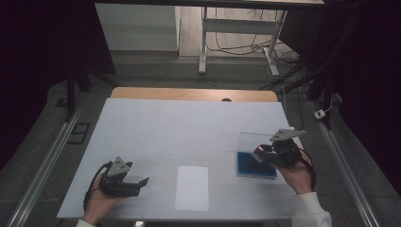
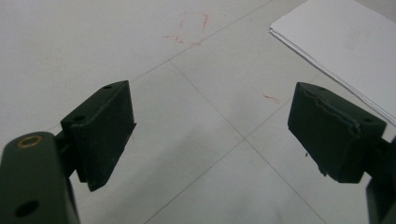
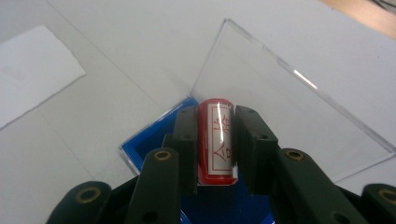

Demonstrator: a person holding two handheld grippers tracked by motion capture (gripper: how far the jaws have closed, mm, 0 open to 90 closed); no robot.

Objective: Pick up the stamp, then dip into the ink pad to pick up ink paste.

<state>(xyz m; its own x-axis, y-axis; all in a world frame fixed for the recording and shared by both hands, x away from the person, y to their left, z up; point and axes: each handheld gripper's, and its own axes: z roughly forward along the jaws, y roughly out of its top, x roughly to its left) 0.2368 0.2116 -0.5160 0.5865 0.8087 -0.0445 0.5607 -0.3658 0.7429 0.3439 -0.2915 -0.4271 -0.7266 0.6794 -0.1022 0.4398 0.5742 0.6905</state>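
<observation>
From the high view, the right gripper (image 1: pixel 263 151) holds a red stamp (image 1: pixel 258 151) over the blue ink pad box (image 1: pixel 255 165), its clear lid (image 1: pixel 265 139) raised, while the left gripper (image 1: pixel 140 182) rests left of the white paper (image 1: pixel 192 188). In the left gripper view, its jaws stand wide apart, empty. In the right gripper view, the jaws clamp the stamp (image 3: pixel 215 140) just above the box (image 3: pixel 154 135); inking seems underway, stamping the paper remains.
</observation>
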